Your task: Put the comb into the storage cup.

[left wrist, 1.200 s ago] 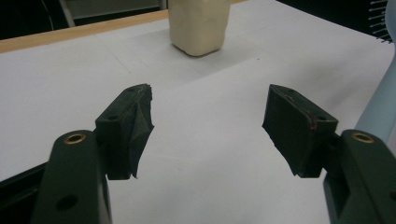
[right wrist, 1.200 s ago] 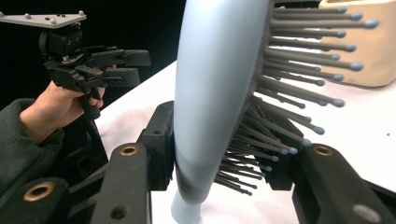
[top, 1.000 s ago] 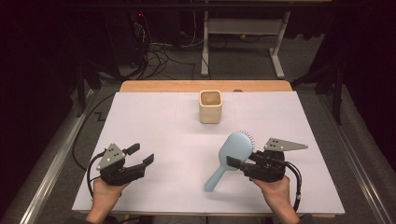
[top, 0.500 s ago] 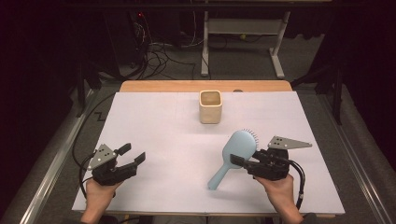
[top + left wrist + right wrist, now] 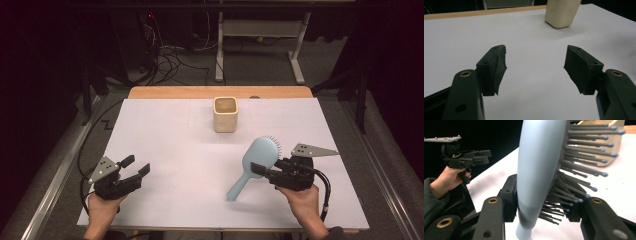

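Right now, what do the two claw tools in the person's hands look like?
Both are black and chunky. The left claw and right claw each carry a grey three-cornered plate dotted with small holes and trail a black cable. Up close, the jaws have brass-ringed screw holes and ridged black pads. A dark sleeve covers one forearm.

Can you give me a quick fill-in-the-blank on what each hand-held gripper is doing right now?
1. The right hand-held gripper is shut on the ____.
2. The left hand-held gripper stands ____, with nothing between its jaws.
3. The beige cup stands at the ____ side of the table.
4. The brush is light ____ in colour.

Missing words: brush; open; far; blue
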Available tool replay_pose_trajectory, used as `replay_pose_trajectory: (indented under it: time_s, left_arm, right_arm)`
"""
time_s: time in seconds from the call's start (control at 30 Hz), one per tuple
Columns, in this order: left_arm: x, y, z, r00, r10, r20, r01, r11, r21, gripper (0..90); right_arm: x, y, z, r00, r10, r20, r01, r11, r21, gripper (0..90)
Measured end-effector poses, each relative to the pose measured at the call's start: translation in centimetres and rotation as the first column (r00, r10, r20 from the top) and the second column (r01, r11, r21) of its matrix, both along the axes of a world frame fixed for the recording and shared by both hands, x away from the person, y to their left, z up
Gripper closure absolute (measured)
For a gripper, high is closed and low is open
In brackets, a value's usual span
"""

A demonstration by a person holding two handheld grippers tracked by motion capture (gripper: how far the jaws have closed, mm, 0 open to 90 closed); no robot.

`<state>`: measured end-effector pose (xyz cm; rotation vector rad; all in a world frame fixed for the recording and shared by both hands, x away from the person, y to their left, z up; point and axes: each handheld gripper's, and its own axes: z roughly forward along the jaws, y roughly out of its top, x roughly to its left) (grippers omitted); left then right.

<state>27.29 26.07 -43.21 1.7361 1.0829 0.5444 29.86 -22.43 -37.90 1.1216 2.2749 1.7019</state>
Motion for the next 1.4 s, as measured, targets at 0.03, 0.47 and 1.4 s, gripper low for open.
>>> replay_pose_trajectory:
  time_s: [0.03,0.47,1.4]
  left_arm:
    - [0.0,0.0,-0.1,1.0,0.002,-0.003,-0.002,1.0,-0.002,34.1]
    - [0.0,0.4,-0.9,0.9996,0.02,-0.021,-0.02,0.9997,-0.014,33.6]
    - [0.0,-0.5,-2.7,0.9983,0.009,-0.057,-0.009,1.0,0.002,33.7]
  right_arm:
    - [0.0,-0.1,0.1,1.0,-0.003,0.001,0.003,1.0,-0.003,54.8]
    - [0.5,-1.1,0.9,0.9994,-0.035,0.007,0.035,0.9992,-0.017,54.8]
    - [3.1,-2.1,2.4,0.9947,-0.098,0.032,0.099,0.9941,-0.043,54.5]
